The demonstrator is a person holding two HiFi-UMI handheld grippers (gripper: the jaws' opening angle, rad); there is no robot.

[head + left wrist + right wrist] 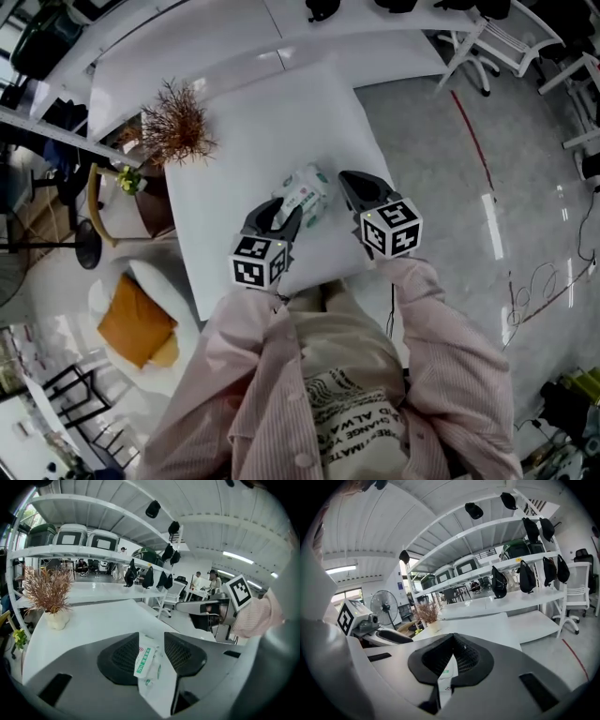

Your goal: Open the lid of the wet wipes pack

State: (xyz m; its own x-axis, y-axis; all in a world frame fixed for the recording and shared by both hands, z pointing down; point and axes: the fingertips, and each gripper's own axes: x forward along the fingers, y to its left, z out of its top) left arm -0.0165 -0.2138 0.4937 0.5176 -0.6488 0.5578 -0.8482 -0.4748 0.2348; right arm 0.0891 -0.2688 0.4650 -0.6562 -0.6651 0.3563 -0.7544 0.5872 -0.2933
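The wet wipes pack (pixel 305 192), white with green print, lies flat on the white table (pixel 244 122) near its front edge. My left gripper (pixel 279 212) hovers just short of the pack's near left end. Its jaws stand open, and the pack (pixel 147 660) shows in the gap between them without touching the pads. My right gripper (pixel 349 180) hangs at the pack's right side. Its two fingertips meet at a point (pixel 452 638), and a sliver of the pack (pixel 447 672) shows through the slit beneath them. The lid's state is hidden.
A pot of dried reddish twigs (pixel 173 127) stands at the table's far left corner. A chair with an orange cushion (pixel 136 319) is on the floor to the left. White shelving with bags (pixel 140 569) runs beyond the table, and a standing fan (pixel 384 606) is at the left.
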